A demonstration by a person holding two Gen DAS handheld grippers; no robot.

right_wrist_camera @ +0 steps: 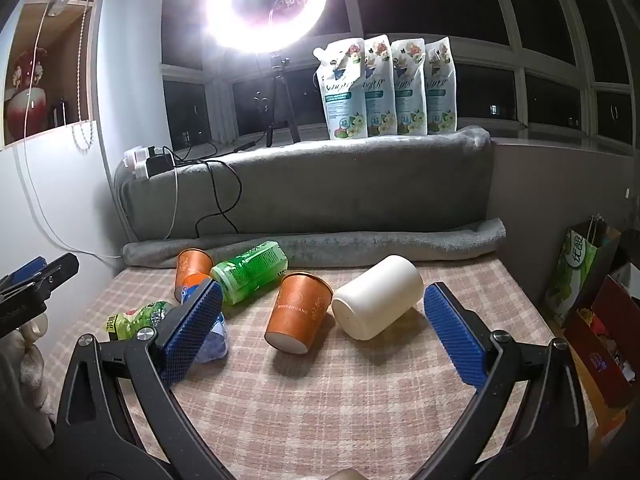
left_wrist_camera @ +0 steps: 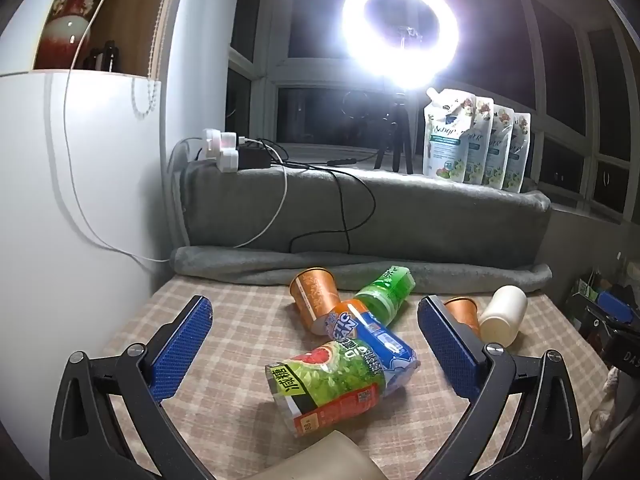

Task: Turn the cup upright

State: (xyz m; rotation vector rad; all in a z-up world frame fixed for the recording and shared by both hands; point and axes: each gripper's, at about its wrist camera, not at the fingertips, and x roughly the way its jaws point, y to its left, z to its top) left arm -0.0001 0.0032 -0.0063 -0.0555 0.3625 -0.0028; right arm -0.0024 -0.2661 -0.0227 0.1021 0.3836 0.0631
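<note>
Right gripper: jaws spread wide, nothing held; blue ribbed pads are carried above the checked tablecloth.

Between and just beyond its fingers, two cups are seen lying on their sides. The orange paper cup is tipped with its base toward the near edge and its mouth toward the far side. The cream cup lies just to the right, touching or almost touching the orange one; its flat near end faces the camera, and whether that end is base or mouth cannot be told. No contents are visible in either.

Left gripper: jaws likewise wide apart and empty. In its view a grapefruit-printed plastic cup lies on its side between the fingers, with a blue-labelled cup overlapping it on the far side. Beyond these a green cup and a second orange paper cup are laid on their sides. At the near edge a pale translucent rim is partly shown; it cannot be identified.

Far side: a rolled grey blanket lies along the table edge, below a grey-covered ledge. On the ledge four refill pouches are stood upright in a row, right of a lit ring light on a tripod. A power strip with plugs is set at the ledge's left end.
</note>
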